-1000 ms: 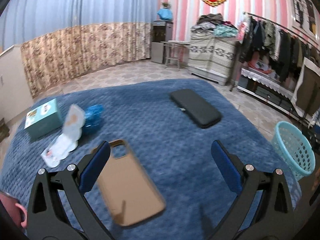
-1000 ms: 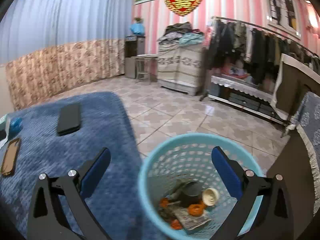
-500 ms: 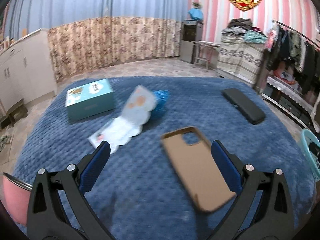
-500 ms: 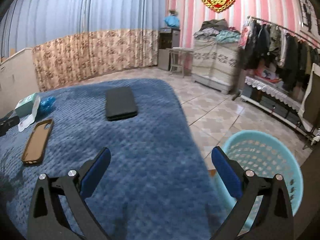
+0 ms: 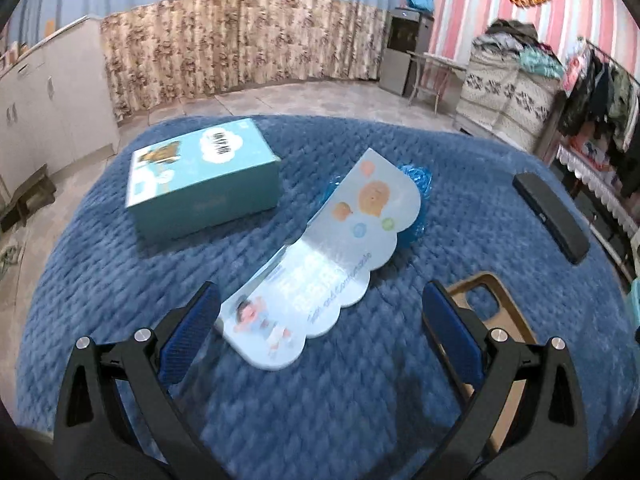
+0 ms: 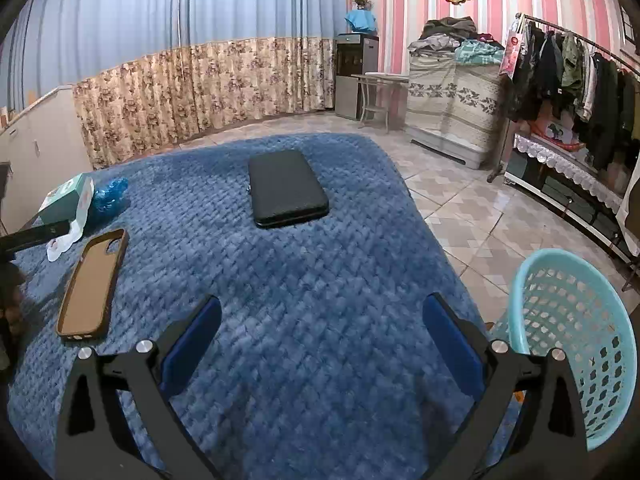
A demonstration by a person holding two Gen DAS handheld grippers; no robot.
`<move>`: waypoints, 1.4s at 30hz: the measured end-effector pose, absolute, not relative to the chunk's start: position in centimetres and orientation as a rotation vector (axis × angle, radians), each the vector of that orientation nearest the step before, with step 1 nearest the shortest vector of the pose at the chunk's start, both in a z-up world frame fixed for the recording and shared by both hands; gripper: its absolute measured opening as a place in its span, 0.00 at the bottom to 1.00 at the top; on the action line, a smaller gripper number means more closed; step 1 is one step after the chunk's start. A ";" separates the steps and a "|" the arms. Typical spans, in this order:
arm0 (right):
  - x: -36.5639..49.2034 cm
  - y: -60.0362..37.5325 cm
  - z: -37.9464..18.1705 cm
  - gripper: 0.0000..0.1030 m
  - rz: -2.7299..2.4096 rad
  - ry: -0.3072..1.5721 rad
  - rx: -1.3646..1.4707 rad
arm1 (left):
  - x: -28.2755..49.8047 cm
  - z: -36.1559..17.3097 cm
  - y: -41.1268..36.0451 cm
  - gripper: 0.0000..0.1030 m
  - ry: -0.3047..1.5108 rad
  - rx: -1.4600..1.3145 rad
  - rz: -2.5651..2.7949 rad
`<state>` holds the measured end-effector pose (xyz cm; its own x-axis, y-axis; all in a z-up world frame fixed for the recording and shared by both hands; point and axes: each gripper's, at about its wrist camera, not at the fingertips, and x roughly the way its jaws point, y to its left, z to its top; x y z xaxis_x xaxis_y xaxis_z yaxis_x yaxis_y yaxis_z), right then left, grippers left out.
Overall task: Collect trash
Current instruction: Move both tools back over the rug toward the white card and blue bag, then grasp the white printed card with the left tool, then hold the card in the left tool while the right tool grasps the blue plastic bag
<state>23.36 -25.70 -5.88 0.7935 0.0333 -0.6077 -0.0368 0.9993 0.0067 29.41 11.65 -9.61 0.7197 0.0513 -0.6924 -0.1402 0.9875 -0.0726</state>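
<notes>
A light-blue cloud-shaped paper package (image 5: 320, 264) lies on the blue quilted cover (image 5: 360, 400), its far end resting on a crumpled blue plastic bag (image 5: 416, 184). My left gripper (image 5: 320, 328) is open just in front of the package's near end, with nothing between its fingers. In the right wrist view the same package (image 6: 68, 232) and blue bag (image 6: 110, 196) show small at the far left. My right gripper (image 6: 322, 340) hovers open and empty over the cover, with the turquoise mesh trash basket (image 6: 576, 344) beside it at the right.
A teal box (image 5: 200, 176) stands left of the package. A tan phone case (image 5: 492, 316) lies by the left gripper's right finger, and a black flat case (image 6: 284, 188) sits mid-cover. Tiled floor, a clothes rack (image 6: 576, 92) and a cabinet lie beyond.
The left gripper swung left from the phone case to face the paper package up close. The right gripper turned left, away from above the basket, which now sits at its right edge.
</notes>
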 end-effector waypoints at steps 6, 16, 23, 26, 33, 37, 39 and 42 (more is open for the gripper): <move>24.1 -26.1 -6.4 0.96 0.069 0.680 0.056 | 33.4 -11.0 11.2 0.94 0.852 -0.077 0.098; 24.9 -24.7 -7.4 0.96 0.125 0.715 0.093 | 33.9 -11.3 11.7 0.66 0.874 -0.060 0.075; 26.5 -21.5 -6.2 0.96 0.168 0.691 0.072 | 31.1 -10.8 12.9 0.34 0.805 -0.104 0.133; 27.5 -19.7 -5.9 0.96 0.199 0.689 0.048 | 30.3 -10.6 13.6 0.25 0.772 -0.120 0.159; 30.3 -13.7 -5.1 0.96 0.288 0.678 -0.028 | 28.7 -9.8 15.3 0.20 0.688 -0.190 0.180; 31.9 -10.1 -4.7 0.96 0.335 0.669 -0.087 | 27.9 -9.0 15.6 0.20 0.626 -0.175 0.227; 32.5 -8.7 -4.5 0.96 0.353 0.663 -0.099 | 27.5 -8.7 16.0 0.19 0.601 -0.186 0.234; 33.7 -6.8 -4.3 0.96 0.378 0.656 -0.121 | 27.1 -8.4 16.6 0.10 0.576 -0.209 0.237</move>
